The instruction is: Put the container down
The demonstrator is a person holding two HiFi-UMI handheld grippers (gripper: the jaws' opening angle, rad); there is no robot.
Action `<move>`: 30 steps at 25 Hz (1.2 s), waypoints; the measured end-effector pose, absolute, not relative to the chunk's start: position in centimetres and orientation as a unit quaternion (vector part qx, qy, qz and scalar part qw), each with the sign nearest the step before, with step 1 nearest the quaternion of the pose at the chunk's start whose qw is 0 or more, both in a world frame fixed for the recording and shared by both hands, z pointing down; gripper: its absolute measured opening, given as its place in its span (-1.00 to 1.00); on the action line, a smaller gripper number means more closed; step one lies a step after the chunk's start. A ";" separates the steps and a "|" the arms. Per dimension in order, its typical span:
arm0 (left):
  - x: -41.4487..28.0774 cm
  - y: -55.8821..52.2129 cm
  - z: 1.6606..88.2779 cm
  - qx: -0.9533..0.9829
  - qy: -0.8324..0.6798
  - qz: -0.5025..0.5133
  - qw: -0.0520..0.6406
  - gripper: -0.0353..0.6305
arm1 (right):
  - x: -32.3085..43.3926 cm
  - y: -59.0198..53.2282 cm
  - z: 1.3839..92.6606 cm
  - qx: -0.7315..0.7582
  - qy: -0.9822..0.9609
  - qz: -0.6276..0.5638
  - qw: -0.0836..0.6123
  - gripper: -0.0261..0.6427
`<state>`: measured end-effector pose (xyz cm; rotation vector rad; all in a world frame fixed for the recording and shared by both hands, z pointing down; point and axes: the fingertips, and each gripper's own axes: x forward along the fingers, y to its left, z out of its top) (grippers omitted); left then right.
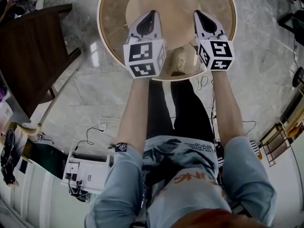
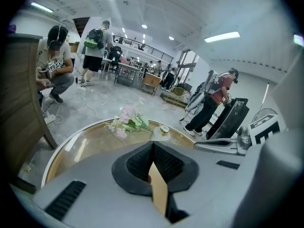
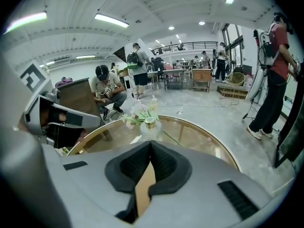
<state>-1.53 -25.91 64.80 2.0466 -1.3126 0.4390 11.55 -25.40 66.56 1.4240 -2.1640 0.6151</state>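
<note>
The left gripper [image 2: 153, 146] and right gripper [image 3: 151, 145] are held above the near tabletop [image 3: 199, 137] with jaws closed on nothing — the glass container [image 3: 150, 127] is set at its far side.

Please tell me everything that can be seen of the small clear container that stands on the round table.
The container is small, with a rounded body, clear or frosted, glass by its look, and a gold ring at the neck. It stands upright on the far part of the round glass table. A bunch of pale pink flowers with green stems lies close beside it; whether they touch it cannot be told. Nothing holds it.
</note>
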 end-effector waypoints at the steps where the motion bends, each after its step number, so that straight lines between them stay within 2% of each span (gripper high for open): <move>1: -1.3 -25.3 64.1 0.783 -0.503 0.160 0.330 -0.82 | 11.7 -24.9 65.8 0.518 -0.792 0.227 0.233 -0.89; 9: 0.1 -20.5 57.2 0.767 -0.530 0.101 0.348 -0.82 | 10.7 -18.8 58.0 0.470 -0.821 0.275 0.174 -0.89; 17: -0.4 -17.2 46.9 0.734 -0.575 0.017 0.361 -0.82 | 14.9 -14.6 49.9 0.498 -0.809 0.277 0.146 -0.89; 21: -1.4 -16.1 41.9 0.723 -0.604 0.011 0.334 -0.82 | 16.2 -14.7 44.4 0.520 -0.808 0.245 0.130 -0.89; 30: -0.2 -16.1 30.1 0.747 -0.629 0.030 0.214 -0.82 | 17.5 -16.8 32.0 0.547 -0.814 0.178 0.076 -0.89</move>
